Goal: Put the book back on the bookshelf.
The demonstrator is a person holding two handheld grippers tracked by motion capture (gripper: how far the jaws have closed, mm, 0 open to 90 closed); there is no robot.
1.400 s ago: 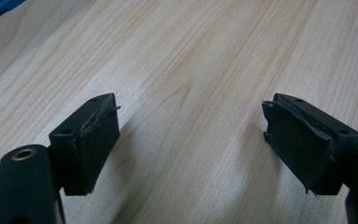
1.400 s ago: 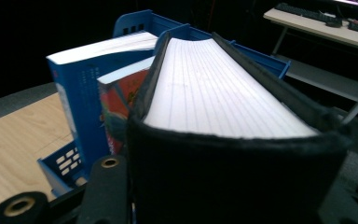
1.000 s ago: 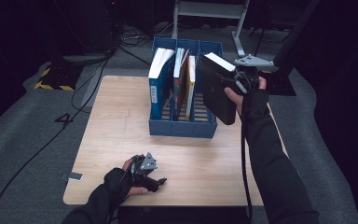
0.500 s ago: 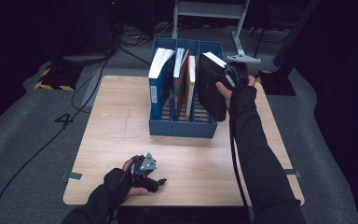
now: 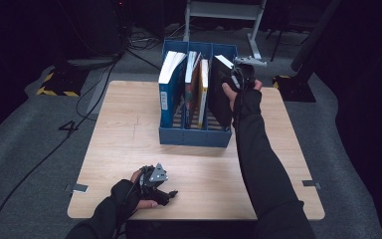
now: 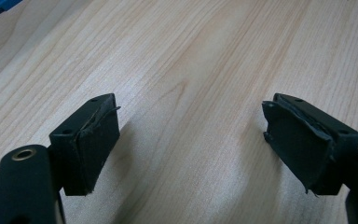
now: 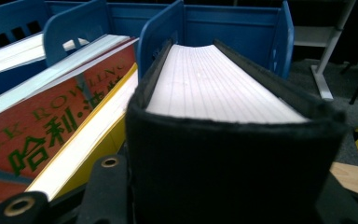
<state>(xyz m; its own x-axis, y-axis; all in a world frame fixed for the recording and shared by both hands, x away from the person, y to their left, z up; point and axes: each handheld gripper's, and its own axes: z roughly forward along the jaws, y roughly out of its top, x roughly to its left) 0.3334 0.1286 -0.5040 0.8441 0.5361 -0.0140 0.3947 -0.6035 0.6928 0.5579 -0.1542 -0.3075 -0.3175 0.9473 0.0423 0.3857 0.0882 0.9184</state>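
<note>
The right tool (image 5: 239,74) grips a black book (image 5: 220,97) by its spine, jaws clamped on both covers. The book stands tilted in the rightmost of 3 slots of a blue rack (image 5: 194,137), its lower end inside the slot and its top leaning toward the right wall. In the right gripper view the book's (image 7: 223,84) white page edges run away from the camera between the rack's (image 7: 158,37) dividers, and a red and yellow book (image 7: 60,126) lies in the next slot. A blue book (image 5: 169,92) fills the leftmost slot. The left tool (image 5: 160,186) rests low on the bench (image 5: 129,144) near its front edge, jaws wide apart with only bare wood (image 6: 191,93) between them.
</note>
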